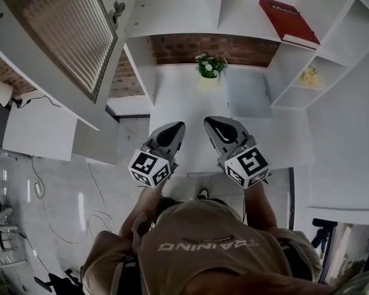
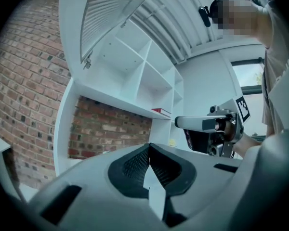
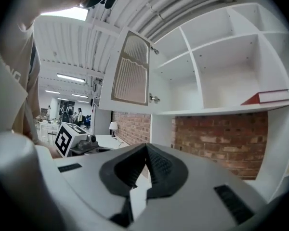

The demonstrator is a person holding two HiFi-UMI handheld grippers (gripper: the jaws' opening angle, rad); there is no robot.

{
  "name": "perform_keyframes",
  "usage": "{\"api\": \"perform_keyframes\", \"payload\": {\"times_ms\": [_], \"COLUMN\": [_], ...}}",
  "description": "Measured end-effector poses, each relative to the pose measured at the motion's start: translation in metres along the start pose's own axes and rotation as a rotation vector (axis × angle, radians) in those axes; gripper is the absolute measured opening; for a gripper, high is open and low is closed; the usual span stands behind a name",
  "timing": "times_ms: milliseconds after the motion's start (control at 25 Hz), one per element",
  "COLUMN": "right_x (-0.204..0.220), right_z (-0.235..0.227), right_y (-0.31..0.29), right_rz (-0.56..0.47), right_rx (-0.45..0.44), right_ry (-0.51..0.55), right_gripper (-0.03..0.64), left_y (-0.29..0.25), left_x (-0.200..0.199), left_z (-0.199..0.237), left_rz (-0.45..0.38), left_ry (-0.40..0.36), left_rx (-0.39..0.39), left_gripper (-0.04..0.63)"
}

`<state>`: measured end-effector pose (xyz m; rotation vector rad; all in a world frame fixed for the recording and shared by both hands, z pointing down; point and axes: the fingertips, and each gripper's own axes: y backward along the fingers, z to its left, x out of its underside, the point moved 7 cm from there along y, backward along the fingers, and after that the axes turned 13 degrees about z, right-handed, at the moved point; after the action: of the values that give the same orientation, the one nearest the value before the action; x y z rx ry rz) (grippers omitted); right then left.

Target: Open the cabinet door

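The white cabinet door [image 1: 67, 35] with its ribbed panel stands swung wide open at the upper left, clear of the shelf unit; it also shows in the left gripper view [image 2: 111, 18] and the right gripper view [image 3: 130, 69]. My left gripper [image 1: 175, 128] [image 2: 149, 146] and right gripper [image 1: 212, 123] [image 3: 145, 146] hover side by side close to my chest, pointing level toward the shelves, well short of the door. Both are shut with nothing between the pads. Neither touches the cabinet.
Open white shelf compartments hold a red book [image 1: 289, 20] and a small yellow object [image 1: 309, 75]. A potted plant [image 1: 210, 65] sits on the white desk [image 1: 184, 103] against a brick wall. A lamp [image 1: 3, 91] stands at the left, and cables [image 1: 92, 217] lie on the floor.
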<state>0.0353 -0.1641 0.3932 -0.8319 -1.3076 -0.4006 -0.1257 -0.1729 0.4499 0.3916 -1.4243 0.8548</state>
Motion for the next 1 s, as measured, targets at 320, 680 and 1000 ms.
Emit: {"api": "perform_keyframes", "payload": {"times_ms": [320, 680, 1000], "right_x": [0.018, 0.000, -0.016], "right_z": [-0.031, -0.033, -0.039], "right_y": [-0.014, -0.008, 0.012], "right_rz": [0.035, -0.035, -0.096], "right_rx": [-0.066, 0.043, 0.104], "right_ry": [-0.062, -0.030, -0.125], "right_gripper": [0.014, 0.014, 0.014], "left_y": [-0.012, 0.001, 0.028], "left_x": [0.002, -0.025, -0.070], "left_z": [-0.007, 0.007, -0.012], "left_rz": [0.027, -0.027, -0.103], "left_ry": [0.040, 0.054, -0.047], "left_rx": [-0.069, -0.099, -0.060], "left_gripper": [0.008, 0.008, 0.008]}}
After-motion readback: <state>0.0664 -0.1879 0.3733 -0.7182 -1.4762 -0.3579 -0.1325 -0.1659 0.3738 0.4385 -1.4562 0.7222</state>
